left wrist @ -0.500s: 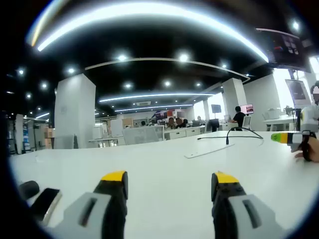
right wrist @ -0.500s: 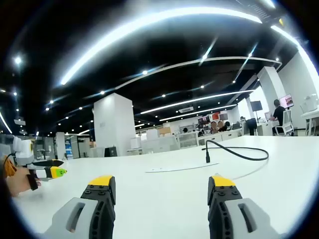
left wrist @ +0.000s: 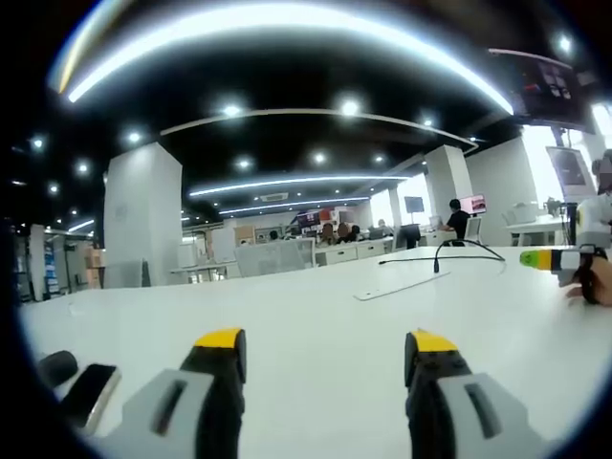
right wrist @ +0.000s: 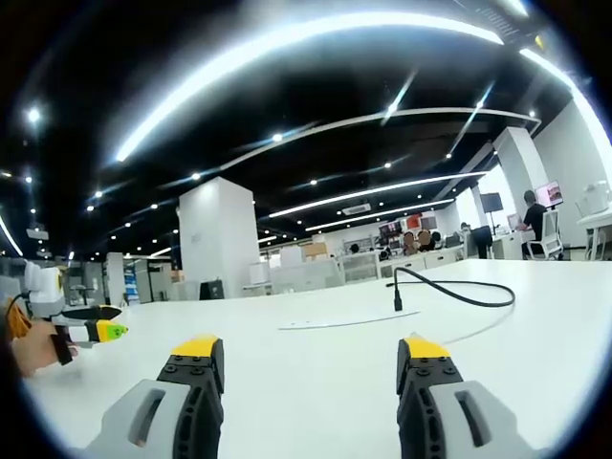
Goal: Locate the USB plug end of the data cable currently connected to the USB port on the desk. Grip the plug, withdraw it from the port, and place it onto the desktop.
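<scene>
My left gripper (left wrist: 325, 349) rides low over the white desktop (left wrist: 306, 316) with its yellow-tipped jaws spread wide and nothing between them, and my right gripper (right wrist: 308, 356) sits the same way, jaws parted and empty. Little has changed from half a second ago: both grippers keep the same gape, and only the scenery has slid slightly, which I put down to my hands drifting. In the left gripper view a dark phone (left wrist: 89, 392) lies just left of my left jaw with a black rounded object (left wrist: 55, 366) beside it, both now a touch lower in the picture. Farther out on the desk lies a flat pale strip (left wrist: 400, 287), and beyond it the black data cable (left wrist: 469, 249) arches up and loops across the surface, well apart from both sets of jaws. In the right gripper view the cable's plug end (right wrist: 397, 302) stands upright at the far end of that strip, apparently seated in it, though the port itself is too small to make out. The cable sits marginally higher in both views than before.
</scene>
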`<state>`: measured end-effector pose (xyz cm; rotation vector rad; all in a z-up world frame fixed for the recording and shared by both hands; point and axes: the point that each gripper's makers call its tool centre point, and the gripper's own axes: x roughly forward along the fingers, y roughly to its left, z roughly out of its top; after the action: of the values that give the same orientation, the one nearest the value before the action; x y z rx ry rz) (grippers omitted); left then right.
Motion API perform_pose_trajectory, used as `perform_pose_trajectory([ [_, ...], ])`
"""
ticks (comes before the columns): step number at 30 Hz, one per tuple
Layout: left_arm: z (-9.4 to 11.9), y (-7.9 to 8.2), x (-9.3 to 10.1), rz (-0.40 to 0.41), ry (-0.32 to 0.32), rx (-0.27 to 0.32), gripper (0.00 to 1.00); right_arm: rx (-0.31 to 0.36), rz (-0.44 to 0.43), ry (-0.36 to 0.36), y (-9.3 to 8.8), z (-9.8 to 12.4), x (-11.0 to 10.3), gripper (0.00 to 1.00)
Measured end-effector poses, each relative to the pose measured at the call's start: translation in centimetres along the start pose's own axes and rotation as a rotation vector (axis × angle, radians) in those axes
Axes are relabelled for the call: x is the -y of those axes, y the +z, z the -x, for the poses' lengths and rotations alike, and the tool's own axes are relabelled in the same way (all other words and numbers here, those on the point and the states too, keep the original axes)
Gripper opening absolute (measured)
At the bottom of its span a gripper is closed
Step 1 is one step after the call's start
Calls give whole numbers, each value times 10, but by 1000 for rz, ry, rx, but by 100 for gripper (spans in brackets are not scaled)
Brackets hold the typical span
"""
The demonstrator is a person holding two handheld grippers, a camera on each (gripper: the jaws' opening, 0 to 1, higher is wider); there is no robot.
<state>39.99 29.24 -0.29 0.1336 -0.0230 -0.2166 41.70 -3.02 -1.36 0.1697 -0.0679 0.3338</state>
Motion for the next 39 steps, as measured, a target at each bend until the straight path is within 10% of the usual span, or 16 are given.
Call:
perform_pose_trajectory([
  [39,2,-2,3,-10,-5,-7,67,-4,1,-7,-2,3,3,73],
])
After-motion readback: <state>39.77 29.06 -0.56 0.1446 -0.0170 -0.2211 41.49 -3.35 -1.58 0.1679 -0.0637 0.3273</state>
